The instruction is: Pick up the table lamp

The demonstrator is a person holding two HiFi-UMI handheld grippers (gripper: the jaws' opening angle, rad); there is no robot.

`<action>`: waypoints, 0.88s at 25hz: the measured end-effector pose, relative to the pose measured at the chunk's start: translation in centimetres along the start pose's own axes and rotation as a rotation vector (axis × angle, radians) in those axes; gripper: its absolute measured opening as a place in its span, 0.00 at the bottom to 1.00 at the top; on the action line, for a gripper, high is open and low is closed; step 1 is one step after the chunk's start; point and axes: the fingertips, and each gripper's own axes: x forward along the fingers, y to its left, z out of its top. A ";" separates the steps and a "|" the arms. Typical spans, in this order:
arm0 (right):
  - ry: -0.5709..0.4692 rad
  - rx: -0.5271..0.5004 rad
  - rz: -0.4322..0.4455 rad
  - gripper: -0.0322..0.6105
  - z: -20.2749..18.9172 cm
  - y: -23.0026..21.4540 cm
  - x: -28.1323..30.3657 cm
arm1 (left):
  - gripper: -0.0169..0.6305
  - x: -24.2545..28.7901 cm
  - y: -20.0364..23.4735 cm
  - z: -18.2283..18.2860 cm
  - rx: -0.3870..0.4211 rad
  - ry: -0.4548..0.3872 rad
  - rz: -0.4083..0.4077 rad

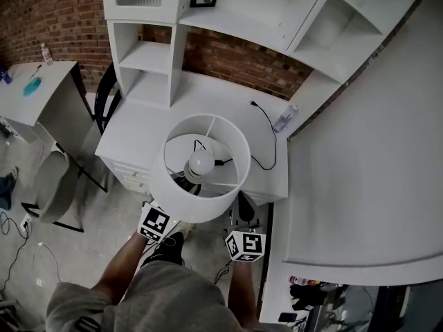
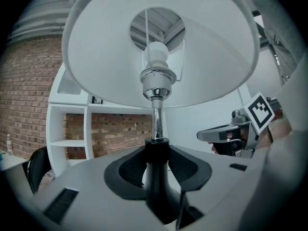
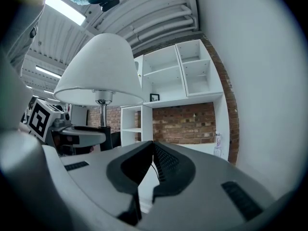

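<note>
Here, left gripper (image 2: 157, 166) clamped the table lamp (image 2: 120, 57) by its stem, keeping it upright; right gripper (image 3: 152, 163), at 3 o'clock, was closed, empty.

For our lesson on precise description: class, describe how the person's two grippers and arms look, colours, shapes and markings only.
The left gripper and the right gripper both have broad pale grey bodies, black textured pads and small dark rectangular slots. Each carries a white cube with black square markers. The person wears a grey top whose sleeves leave the forearms bare.
</note>
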 end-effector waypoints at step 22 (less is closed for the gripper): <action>-0.013 -0.011 -0.022 0.08 0.5 1.2 -5.0 | 0.24 -2.9 -2.7 0.3 0.000 -0.015 -0.009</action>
